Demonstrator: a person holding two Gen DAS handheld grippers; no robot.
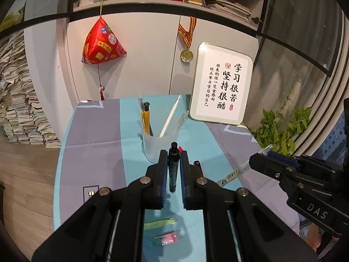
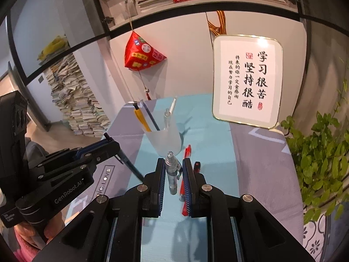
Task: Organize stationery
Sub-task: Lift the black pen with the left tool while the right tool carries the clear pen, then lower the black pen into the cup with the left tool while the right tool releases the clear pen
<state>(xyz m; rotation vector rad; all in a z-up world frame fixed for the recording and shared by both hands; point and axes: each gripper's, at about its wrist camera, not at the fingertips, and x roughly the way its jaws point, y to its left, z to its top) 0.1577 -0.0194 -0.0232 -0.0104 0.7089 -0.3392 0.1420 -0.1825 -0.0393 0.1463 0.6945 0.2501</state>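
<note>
Gripping a dark pen, the left claw has its pads pressed narrow on the barrel, cap end poking out past the fingertips, above the tabletop with its blue and grey cloth. Just ahead stands a frosted cup holding a yellow pen, a white pen and a clear one. A red pen lies on the cloth just right of the claw, mostly hidden. Below the claw lie a green item and a pink eraser. At right edge, the right claw clamps a clear pen, tilted. Framed calligraphy sign leans at the back, red pouch and medal hang on the cabinet, plant at right. Right wrist view: right claw closed narrow on the clear pen, tip forward, toward the cup, which is near but apart. Red pen lies on the tabletop under the right pad. Left claw at left holds the dark pen, slanting down. Hand in a pink sleeve under it. Paper stack on the floor behind.
</note>
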